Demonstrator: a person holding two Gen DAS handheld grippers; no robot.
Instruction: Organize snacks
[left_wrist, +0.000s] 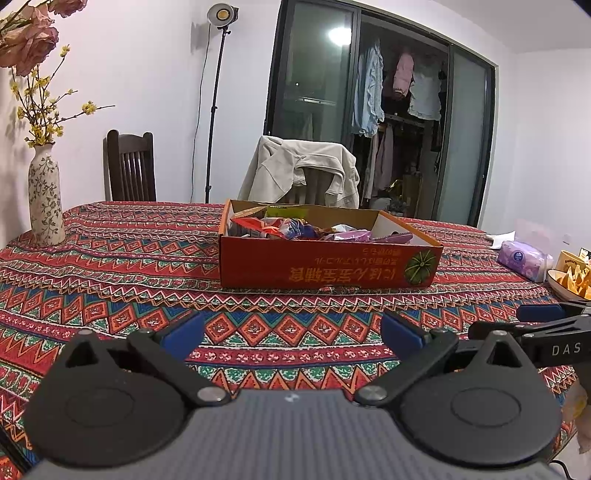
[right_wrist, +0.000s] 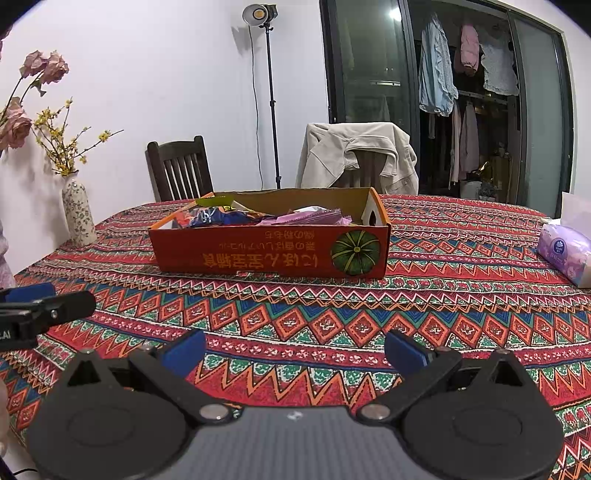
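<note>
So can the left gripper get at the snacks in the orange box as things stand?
Probably yes. The left gripper is open, holds nothing, and faces the orange box across bare tablecloth. The box has no lid, so the snacks lie exposed.

Bare tablecloth (right_wrist: 295, 306) before box (right_wrist: 273, 254)

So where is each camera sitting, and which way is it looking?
Left wrist view: sits on the left gripper, low over the tablecloth, facing the snack box; its own open blue-tipped fingers show, and the right gripper pokes in at the right edge.
Right wrist view: sits on the right gripper, facing the same box from further right; its open fingers show, the left gripper at the left edge.
Both share the box, vase, chairs, lamp stand and tissue pack.
</note>
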